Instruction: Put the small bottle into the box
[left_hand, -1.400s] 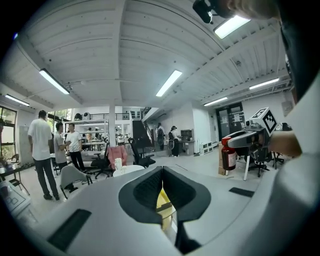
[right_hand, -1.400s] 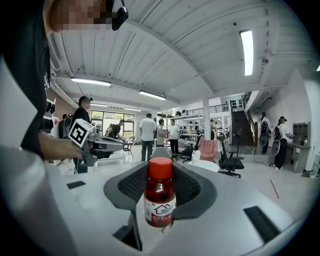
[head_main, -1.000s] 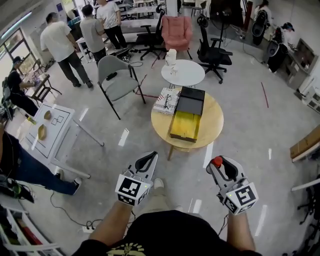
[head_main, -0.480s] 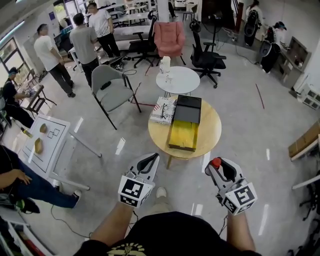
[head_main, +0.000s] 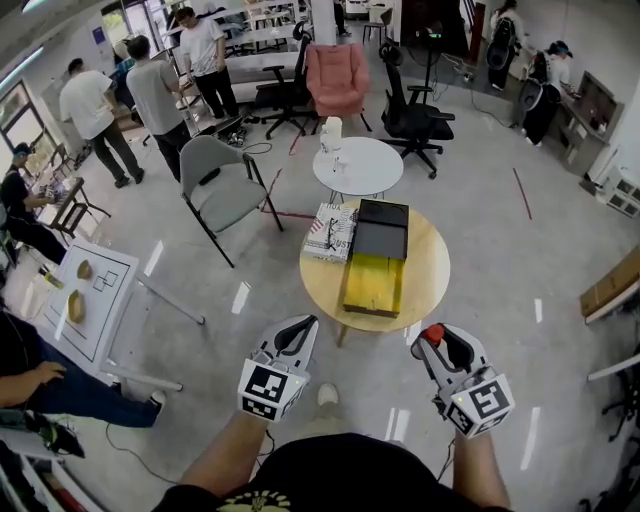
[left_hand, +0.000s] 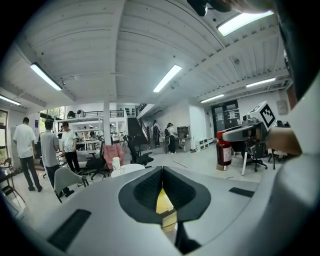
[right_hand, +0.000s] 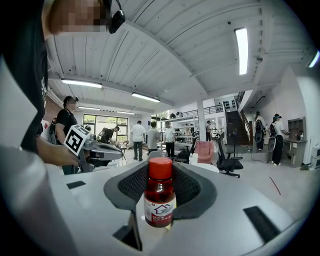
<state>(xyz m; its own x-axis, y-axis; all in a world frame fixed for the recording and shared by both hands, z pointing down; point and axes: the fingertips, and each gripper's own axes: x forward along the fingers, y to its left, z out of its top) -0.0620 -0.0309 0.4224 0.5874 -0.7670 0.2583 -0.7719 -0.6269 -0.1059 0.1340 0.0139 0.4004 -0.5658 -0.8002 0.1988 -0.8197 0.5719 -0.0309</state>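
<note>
Red-capped and filled with dark red liquid, the small bottle (right_hand: 160, 192) stands upright between the jaws of your right gripper (head_main: 436, 342), which are clamped against its sides just above the white label; in the head view only its red cap shows at the tip of that gripper. Your left gripper (head_main: 298, 330) has its jaws pressed together with nothing between them, and in the left gripper view a sliver of yellow shows past them. You hold both grippers low in front of you, over the pale floor, side by side and apart, short of the round wooden table (head_main: 425, 275). On that table lies the box (head_main: 372, 285), long and open, its nearer part yellow inside and its farther part black. The bottle is well apart from the box, off to the near right of it. A printed booklet (head_main: 332, 232) lies on the tabletop just beside the black end of the box, on its left. Beyond stands a small white round table (head_main: 360, 168), and to the left of it a grey chair (head_main: 220, 180).
</note>
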